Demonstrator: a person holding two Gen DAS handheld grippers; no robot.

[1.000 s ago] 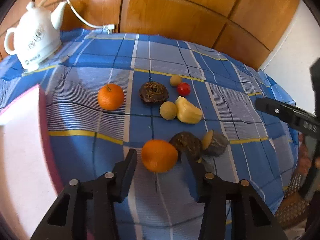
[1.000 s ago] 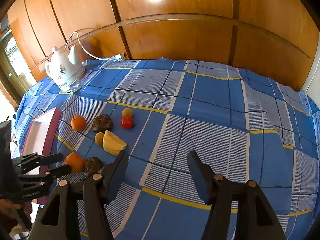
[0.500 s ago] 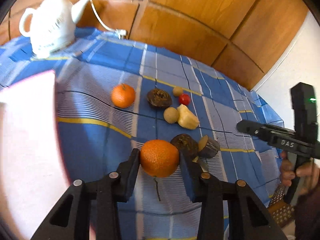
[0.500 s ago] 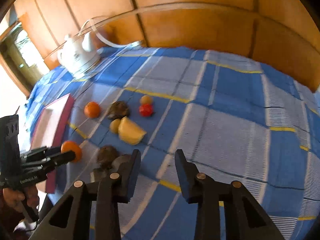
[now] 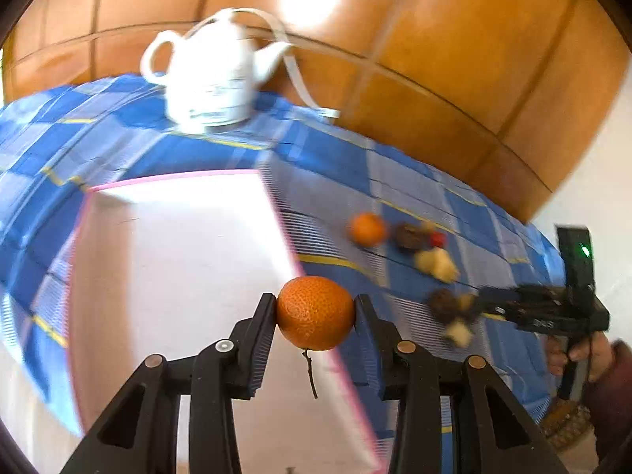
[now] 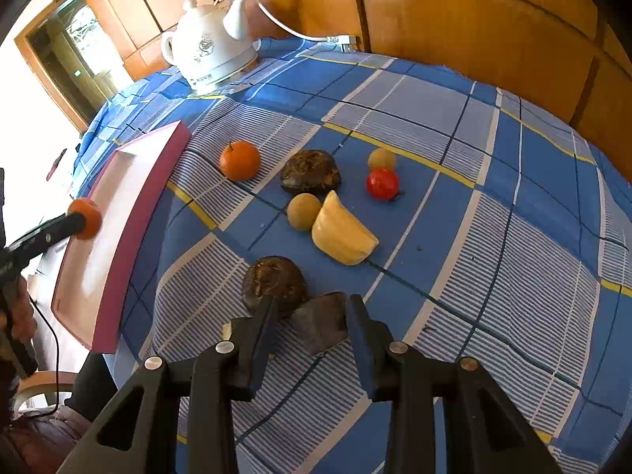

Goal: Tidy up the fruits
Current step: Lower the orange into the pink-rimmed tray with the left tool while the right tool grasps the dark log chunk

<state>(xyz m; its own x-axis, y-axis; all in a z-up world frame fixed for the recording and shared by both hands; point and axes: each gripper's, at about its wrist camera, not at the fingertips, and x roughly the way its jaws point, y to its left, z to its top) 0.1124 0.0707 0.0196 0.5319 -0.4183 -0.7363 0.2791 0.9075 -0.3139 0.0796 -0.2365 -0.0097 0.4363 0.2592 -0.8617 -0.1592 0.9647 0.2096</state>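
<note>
One orange (image 5: pixel 315 312) sits clamped between the two fingers of the left gripper (image 5: pixel 315 316), low in the centre of the left wrist view, held in the air above the near right edge of the pink-rimmed tray (image 5: pixel 173 260); a thin stem hangs from its underside. It looks firm and round with a pebbled skin, probably light, so a hold across its widest part, as here, should keep it from rolling out, and a hard squeeze seems needless. In the right wrist view the same fruit shows small at the left edge, over the tray. The right gripper (image 6: pixel 308 316) hovers at the bottom centre of its own view with jaws parted around a dark brown wedge (image 6: pixel 322 322) lying on the blue checked cloth (image 6: pixel 493 237), not visibly pressing it. Just left of the wedge and touching it lies a dark round fruit (image 6: pixel 272 282); both look rough and hard, easy to pinch by their flat sides. Farther up the frame lie a yellow piece (image 6: pixel 341 233) beside a small tan ball (image 6: pixel 303 211), another dark lump (image 6: pixel 311 172), a second orange (image 6: pixel 239 160), a red tomato (image 6: pixel 382 183) and a second tan ball (image 6: pixel 381 159). A white kettle (image 6: pixel 211 55) stands at the upper left.
</note>
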